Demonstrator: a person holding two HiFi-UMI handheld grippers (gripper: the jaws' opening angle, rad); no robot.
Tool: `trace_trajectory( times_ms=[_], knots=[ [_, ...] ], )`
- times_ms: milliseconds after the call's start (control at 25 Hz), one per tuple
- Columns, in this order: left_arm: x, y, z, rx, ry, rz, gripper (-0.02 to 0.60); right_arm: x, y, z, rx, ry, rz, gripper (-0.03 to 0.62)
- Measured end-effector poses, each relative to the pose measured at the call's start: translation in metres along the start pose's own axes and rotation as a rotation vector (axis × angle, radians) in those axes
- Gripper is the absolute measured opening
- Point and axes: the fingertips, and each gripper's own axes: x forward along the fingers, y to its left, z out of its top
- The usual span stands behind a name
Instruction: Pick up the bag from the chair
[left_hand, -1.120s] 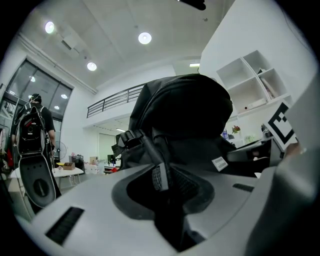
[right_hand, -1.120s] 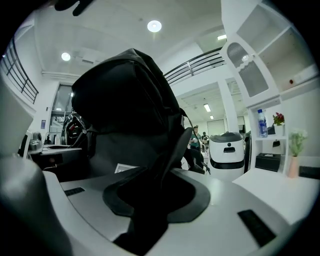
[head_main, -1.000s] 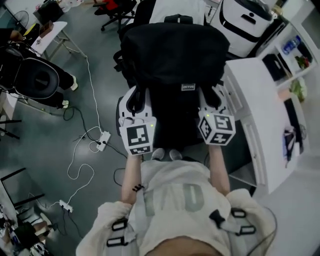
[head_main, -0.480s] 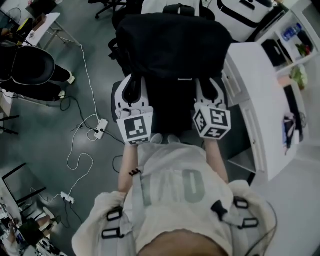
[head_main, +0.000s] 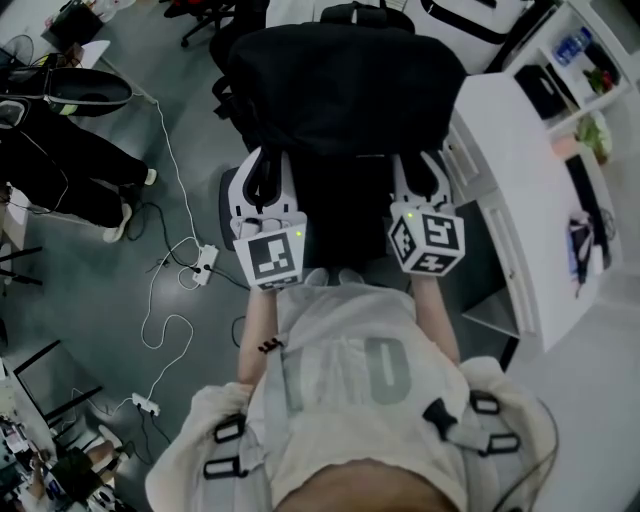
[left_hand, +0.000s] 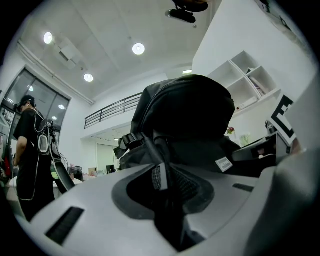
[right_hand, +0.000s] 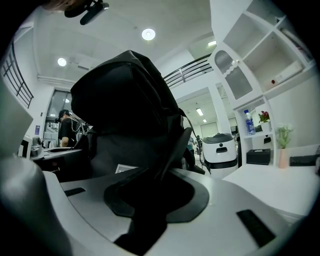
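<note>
My left hand-held gripper (head_main: 267, 170) is clamped on one black webbing strap (left_hand: 151, 150) of the big black soft-fabric backpack (head_main: 345, 90). My right hand-held gripper (head_main: 421, 172) is clamped on the other strap (right_hand: 172, 147). The backpack sits just ahead of both, hiding the chair I take to be beneath it. It looks bulky, floppy and probably weighty, so I'd hold near the strap roots and expect sag and swing.

- Grey floor (head_main: 80, 330) with a corded white power strip (head_main: 205, 263) lying on it.
- White counter (head_main: 505, 160) at the right; open white shelves (right_hand: 260, 55) against the wall.
- Round ceiling lights (left_hand: 138, 48) lit; a balcony railing (left_hand: 107, 106) beyond.
</note>
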Motion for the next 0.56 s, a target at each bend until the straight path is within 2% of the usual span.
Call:
trace_trajectory(
  times_ms=[280,560],
  knots=[
    [0.014,-0.022,-0.004,0.01,0.014,-0.018,0.08,0.005,-0.026,-0.007,0.017,0.01,-0.013,0.097],
    [0.006,-0.003,-0.006,0.008,0.022,-0.007,0.08,0.005,-0.006,-0.006,0.01,0.005,0.001,0.097]
  ],
)
